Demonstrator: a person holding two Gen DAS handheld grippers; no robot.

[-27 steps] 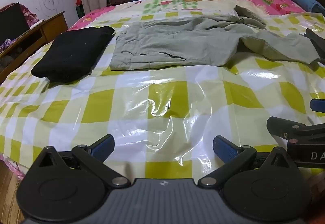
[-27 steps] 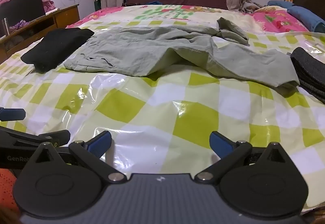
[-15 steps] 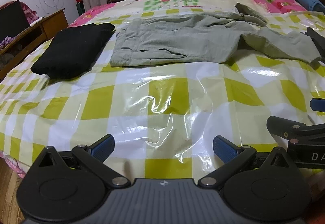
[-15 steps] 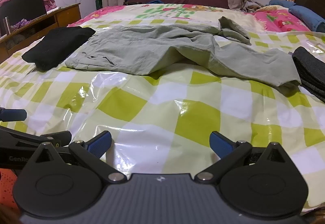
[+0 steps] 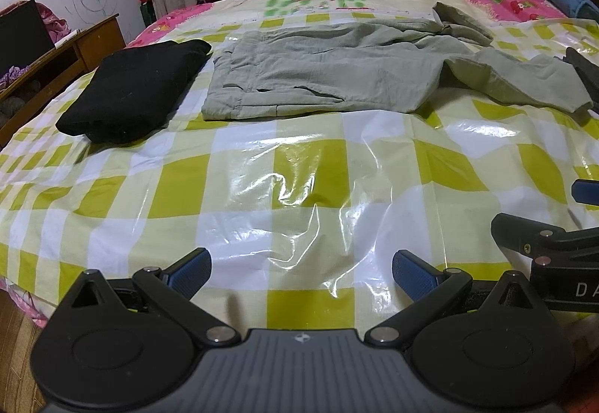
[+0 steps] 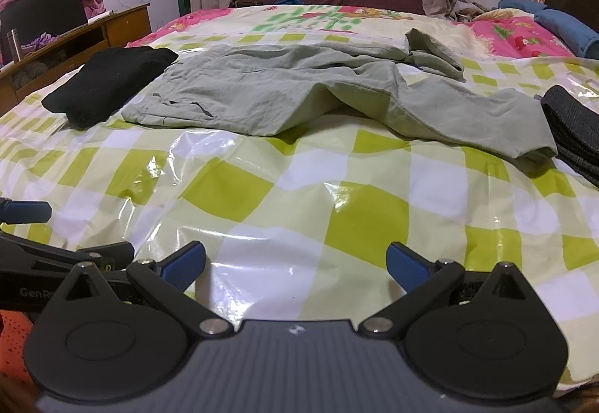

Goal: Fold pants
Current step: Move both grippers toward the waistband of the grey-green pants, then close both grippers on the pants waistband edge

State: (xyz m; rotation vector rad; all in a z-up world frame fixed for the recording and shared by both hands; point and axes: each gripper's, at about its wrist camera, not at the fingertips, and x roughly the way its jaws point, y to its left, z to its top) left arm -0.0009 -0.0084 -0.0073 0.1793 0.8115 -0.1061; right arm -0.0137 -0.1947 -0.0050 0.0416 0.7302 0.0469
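1. Left wrist view: the left gripper (image 5: pixel 301 272) hangs over the near edge of the bed (image 5: pixel 307 188), its jaws spread wide with nothing between them but the glossy yellow-and-white checked cover.
2. The grey-green pants (image 5: pixel 329 76) lie unfolded farther up the bed, well apart from the jaws: waistband toward the left, one leg running off to the right, the other bunched at the far right.
3. A folded black garment (image 5: pixel 131 91) sits just beside the waistband on its left. A dark folded item (image 5: pixel 582 72) shows at the right edge, next to the leg's hem.
4. Part of the right gripper (image 5: pixel 550 244) pokes in from the right edge.
5. Right wrist view: the right gripper (image 6: pixel 295 267) also hangs above the near part of the bed (image 6: pixel 367 226), jaws wide apart and empty.
6. The pants (image 6: pixel 262 91) stretch across the middle of the bed, the near leg angling right to a hem that reaches the dark folded item (image 6: pixel 572 128).
7. The black garment (image 6: pixel 108 83) lies left of the waistband; whether the two touch I cannot tell.
8. The left gripper (image 6: pixel 56 237) appears at the left edge, over the cover.
9. A wooden cabinet (image 6: pixel 75 42) stands beside the bed on the left.
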